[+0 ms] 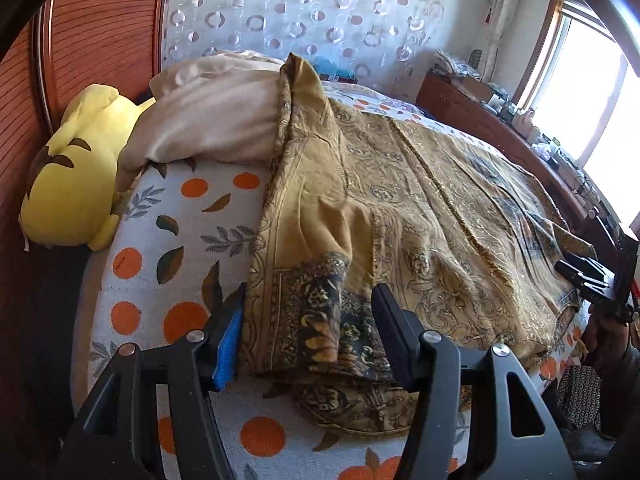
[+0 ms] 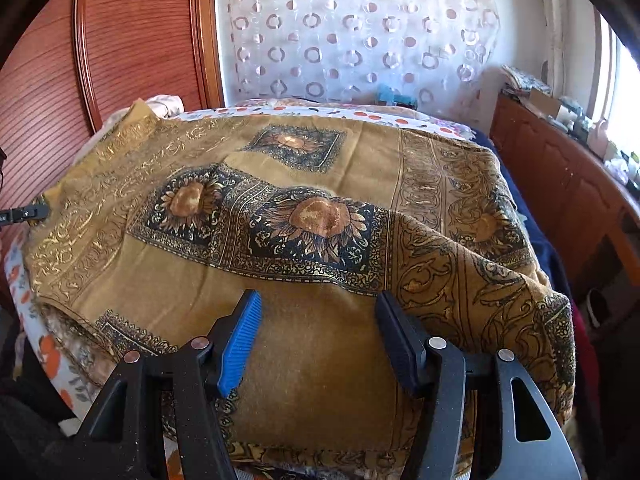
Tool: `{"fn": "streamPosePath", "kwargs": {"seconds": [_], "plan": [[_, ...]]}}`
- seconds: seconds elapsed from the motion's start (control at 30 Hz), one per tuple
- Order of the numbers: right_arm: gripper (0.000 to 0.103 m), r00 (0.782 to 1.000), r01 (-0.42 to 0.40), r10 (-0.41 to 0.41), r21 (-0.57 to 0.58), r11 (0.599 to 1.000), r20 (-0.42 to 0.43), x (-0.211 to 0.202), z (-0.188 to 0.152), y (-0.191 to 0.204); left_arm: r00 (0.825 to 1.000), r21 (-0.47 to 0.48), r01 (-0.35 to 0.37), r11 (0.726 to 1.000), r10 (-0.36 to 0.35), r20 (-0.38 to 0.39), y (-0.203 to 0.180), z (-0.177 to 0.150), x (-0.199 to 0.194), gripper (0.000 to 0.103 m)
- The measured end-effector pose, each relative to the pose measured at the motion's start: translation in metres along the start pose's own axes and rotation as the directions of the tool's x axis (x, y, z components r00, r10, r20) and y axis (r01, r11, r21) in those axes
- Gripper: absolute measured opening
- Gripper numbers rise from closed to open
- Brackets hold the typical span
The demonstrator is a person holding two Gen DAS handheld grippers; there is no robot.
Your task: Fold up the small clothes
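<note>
On orange-dotted bedsheet (image 1: 168, 280), mustard woven sunflower-print cloth (image 2: 320, 216), left claw (image 1: 308, 328) and right claw (image 2: 316, 332) apart.

Left gripper (image 1: 308, 304) and right gripper (image 2: 318, 308), both angled downward, jaws apart.

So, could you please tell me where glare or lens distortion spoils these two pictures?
Left wrist view: the window is blown out white, and the bed's orange-dotted sheet bulges with fisheye curve. Right wrist view: glare stays at the right edge, the gold patterned cloth is evenly lit and sharp, corners vignetted black.
</note>
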State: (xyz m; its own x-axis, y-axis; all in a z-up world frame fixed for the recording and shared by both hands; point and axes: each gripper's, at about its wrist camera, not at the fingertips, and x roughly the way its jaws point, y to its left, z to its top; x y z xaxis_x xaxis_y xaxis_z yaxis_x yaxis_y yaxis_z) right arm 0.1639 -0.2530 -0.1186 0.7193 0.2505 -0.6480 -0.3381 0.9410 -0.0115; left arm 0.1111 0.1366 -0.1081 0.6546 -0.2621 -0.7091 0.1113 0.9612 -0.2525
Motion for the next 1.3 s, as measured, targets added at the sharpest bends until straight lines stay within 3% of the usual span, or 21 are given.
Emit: {"fn": "streamPosePath", "kwargs": {"seconds": [0.37,0.53,0.73,0.93,1.13,1.3], "plan": [[0.064,0.999,0.007,-0.007,0.002,1.0,0.033,-0.022,-0.01,0.003,1.0,-0.003,-0.018,1.0,0.018,0.004,0.0,-0.004,-0.003,0.029],[0.064,0.999,0.005,-0.005,0.001,1.0,0.035,-0.026,-0.012,0.002,1.0,0.018,0.002,1.0,-0.002,-0.016,-0.006,-0.003,-0.001,0.008],[0.064,0.999,0.005,-0.005,0.001,1.0,0.034,-0.027,-0.013,0.002,0.998,0.054,0.059,0.997,-0.061,0.03,-0.028,0.01,-0.017,0.007],[0.064,1.0,-0.005,0.005,-0.001,1.0,0.026,-0.029,-0.01,-0.001,0.99,0.149,0.12,0.982,-0.129,0.052,-0.075,0.033,-0.024,0.007],[0.065,0.999,-0.014,0.012,0.051,0.999,0.031,-0.048,-0.004,-0.014,0.979,0.278,0.184,0.943,-0.201,0.037,-0.143,0.065,-0.011,0.007],[0.065,0.999,-0.01,0.007,0.073,0.997,0.051,-0.071,-0.006,-0.03,0.966,0.378,0.236,0.895,-0.258,0.007,-0.209,0.087,0.004,0.007]]}}
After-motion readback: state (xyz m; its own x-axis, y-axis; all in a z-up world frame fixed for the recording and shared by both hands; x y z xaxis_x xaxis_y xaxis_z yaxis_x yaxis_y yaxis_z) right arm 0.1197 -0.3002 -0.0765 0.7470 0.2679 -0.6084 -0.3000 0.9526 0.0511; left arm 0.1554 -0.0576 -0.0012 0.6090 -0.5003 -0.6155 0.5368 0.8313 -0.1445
